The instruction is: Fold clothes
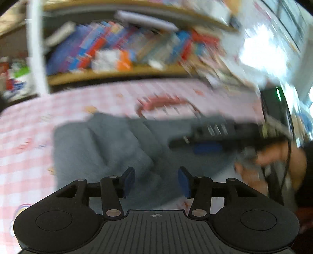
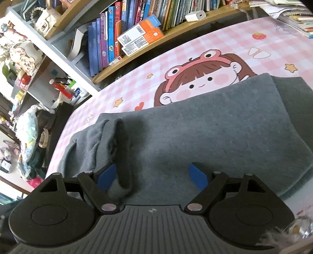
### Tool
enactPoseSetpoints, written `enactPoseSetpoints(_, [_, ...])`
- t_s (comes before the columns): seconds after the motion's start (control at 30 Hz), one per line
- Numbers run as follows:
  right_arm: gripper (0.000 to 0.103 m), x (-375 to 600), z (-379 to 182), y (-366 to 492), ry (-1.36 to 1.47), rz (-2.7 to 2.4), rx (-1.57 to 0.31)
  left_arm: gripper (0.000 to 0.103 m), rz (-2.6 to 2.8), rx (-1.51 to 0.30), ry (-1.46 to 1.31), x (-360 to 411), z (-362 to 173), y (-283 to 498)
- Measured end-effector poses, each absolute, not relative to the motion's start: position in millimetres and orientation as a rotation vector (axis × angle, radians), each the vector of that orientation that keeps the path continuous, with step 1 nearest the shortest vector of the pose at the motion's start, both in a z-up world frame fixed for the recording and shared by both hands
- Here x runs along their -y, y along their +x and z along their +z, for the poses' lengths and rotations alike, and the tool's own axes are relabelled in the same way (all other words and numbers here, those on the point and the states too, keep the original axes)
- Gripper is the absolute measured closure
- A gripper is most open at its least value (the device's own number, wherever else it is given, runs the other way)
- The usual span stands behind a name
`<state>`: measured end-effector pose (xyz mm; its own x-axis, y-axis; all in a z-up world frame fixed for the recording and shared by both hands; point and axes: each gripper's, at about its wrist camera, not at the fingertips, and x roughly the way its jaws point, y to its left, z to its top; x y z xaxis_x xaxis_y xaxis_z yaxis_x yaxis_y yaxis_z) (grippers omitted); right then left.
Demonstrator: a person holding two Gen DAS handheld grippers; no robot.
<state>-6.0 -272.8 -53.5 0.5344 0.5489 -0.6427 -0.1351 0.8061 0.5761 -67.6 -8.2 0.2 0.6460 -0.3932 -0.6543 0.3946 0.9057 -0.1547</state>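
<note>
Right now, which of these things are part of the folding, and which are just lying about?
In the job:
- grey sweater
- left gripper, open
- right gripper, open over the sweater

Lying about:
- books on the shelf
- orange box
- white charger
- pink checked cloth underneath

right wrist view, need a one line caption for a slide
Open right gripper over a grey sweater lying on a pink checked cloth, bookshelf behind.

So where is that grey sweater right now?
The grey sweater lies on the pink checked cloth just below the cartoon girl print in the right wrist view, under both open grippers.
</note>
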Motion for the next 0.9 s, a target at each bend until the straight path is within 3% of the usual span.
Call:
enactPoseSetpoints(0.07, [0.021,269.7,-49.9,-5.1,0.514,0.452,-0.915,0.03,-0.363,-0.708,-0.057,-7.9,6.7,-66.0])
enactPoseSetpoints(0.3, [0.021,254.5,-44.1,-1.4,0.549,0.524,-0.918,0.029,-0.131,-0.73,-0.179,-48.2,-3.9,-64.6])
enactPoseSetpoints(0.57, [0.021,241.5,-59.3,6.0,0.672,0.552,-0.996,0.03,-0.172,-0.722,-0.122,-43.0,-8.1,-75.7])
enactPoseSetpoints(0.63, [0.027,239.6,-65.5,7.9,0.712,0.545,-1.028,0.031,-0.194,-0.719,-0.119,-43.2,-6.8,-75.5])
enactPoseSetpoints(0.67, [0.031,238.8,-67.1,8.3,0.721,0.536,-1.034,0.034,-0.201,-0.717,-0.119,-43.3,-6.5,-74.8])
enactPoseSetpoints(0.7, [0.043,238.0,-68.7,8.7,0.729,0.528,-1.04,0.039,-0.209,-0.714,-0.122,-44.1,-6.0,-74.0])
enactPoseSetpoints(0.73, [0.057,237.3,-70.0,9.2,0.734,0.521,-1.05,0.052,-0.217,-0.711,-0.128,-45.6,-5.5,-73.1])
enactPoseSetpoints(0.77, [0.06,237.1,-70.8,9.1,0.736,0.518,-1.058,0.064,-0.226,-0.712,-0.134,-47.0,-5.3,-71.6])
enactPoseSetpoints(0.8, [0.075,237.7,-70.8,8.1,0.741,0.522,-1.055,0.07,-0.236,-0.717,-0.139,-48.2,-5.4,-69.4])
enactPoseSetpoints(0.87, [0.082,241.5,-60.2,2.7,0.735,0.541,-0.993,0.088,-0.253,-0.737,-0.133,-48.8,-7.9,-64.6])
enactPoseSetpoints(0.9, [0.085,243.8,-53.3,-0.5,0.728,0.549,-0.954,0.089,-0.26,-0.752,-0.121,-48.4,-10.5,-62.3])
